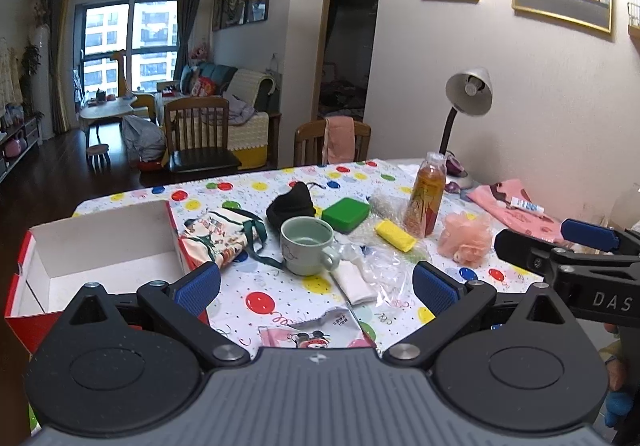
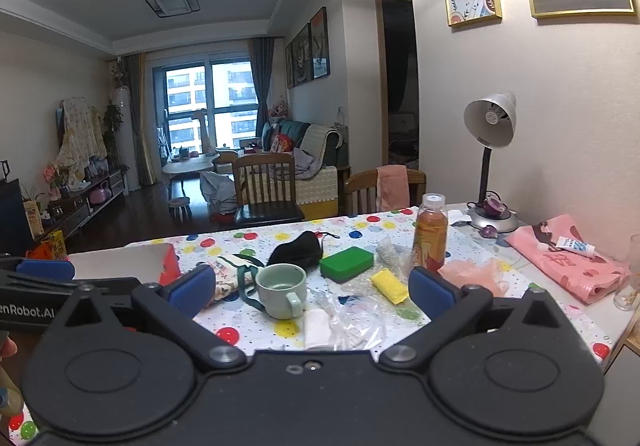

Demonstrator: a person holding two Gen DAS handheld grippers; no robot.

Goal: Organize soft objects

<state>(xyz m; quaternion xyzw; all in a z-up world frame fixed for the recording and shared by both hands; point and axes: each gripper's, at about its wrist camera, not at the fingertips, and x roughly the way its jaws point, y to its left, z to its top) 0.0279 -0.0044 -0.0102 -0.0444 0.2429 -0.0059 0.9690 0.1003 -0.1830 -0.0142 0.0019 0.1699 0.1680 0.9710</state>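
On the balloon-print tablecloth lie soft things: a printed cloth bag with green straps, a black pouch, a green sponge, a yellow sponge, a pink bath pouf, a white folded cloth and a pink printed cloth. An open red-and-white box stands at the left. My left gripper hovers open above the near table edge, holding nothing. My right gripper is open too, with the green cup beyond its fingers.
A drink bottle, a green cup, crumpled clear plastic, a desk lamp and a small tube share the table. Wooden chairs stand at the far side. A wall runs along the right.
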